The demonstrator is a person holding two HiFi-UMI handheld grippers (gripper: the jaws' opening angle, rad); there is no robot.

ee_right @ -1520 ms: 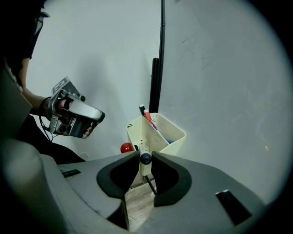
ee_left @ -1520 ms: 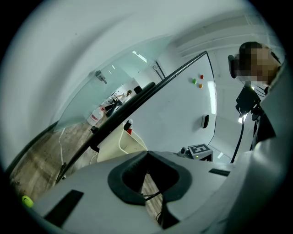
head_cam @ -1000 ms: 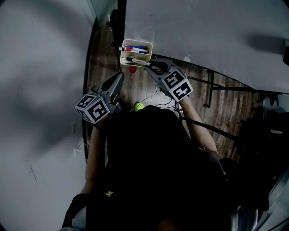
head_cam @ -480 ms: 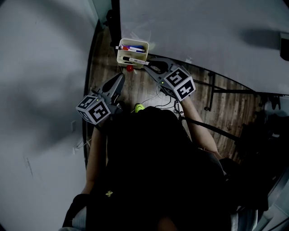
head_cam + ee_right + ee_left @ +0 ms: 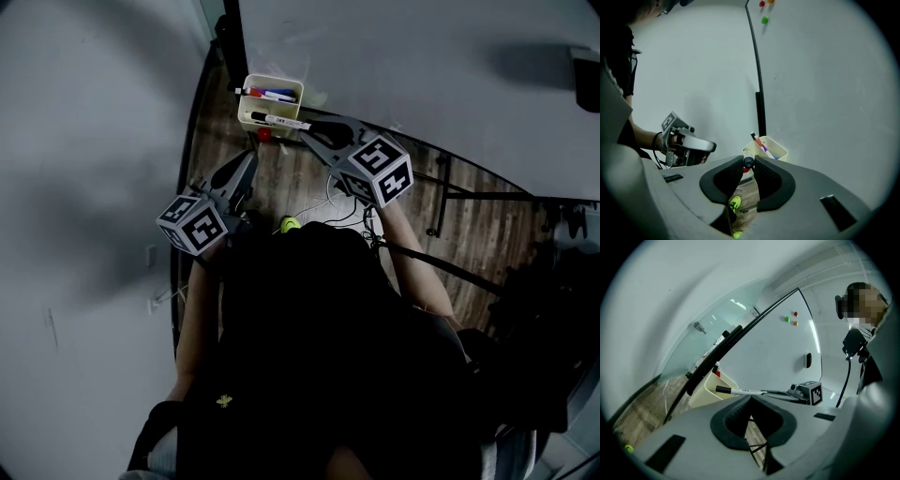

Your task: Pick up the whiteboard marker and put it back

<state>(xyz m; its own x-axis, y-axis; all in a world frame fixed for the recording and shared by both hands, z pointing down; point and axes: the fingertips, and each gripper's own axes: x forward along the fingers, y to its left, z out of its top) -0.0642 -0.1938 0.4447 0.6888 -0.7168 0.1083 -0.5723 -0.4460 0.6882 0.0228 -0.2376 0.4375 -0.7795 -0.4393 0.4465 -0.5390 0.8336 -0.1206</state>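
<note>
Clenching the right tongs (image 5: 307, 129) on the tail of the marker (image 5: 275, 120); barrel roughly level, black cap pointing to 9 o'clock in the head view. Compared with a second ago: lifted, and carried from across the middle of the holder (image 5: 272, 79) to its 6 o'clock rim. Grip width unchanged throughout, so no slip expected. From the left gripper view, appears to hang just above the holder's open top, seemingly clear of the other pens (image 5: 274, 95) inside. Pressed together on nothing, left tongs (image 5: 249, 161) parked at 7 o'clock of the holder, well apart from it, hardly shifted. Judged as pickup complete, return pending: lower cap-first into the holder, then release. Watch for the cap catching the rim or knocking the pens inside.
</note>
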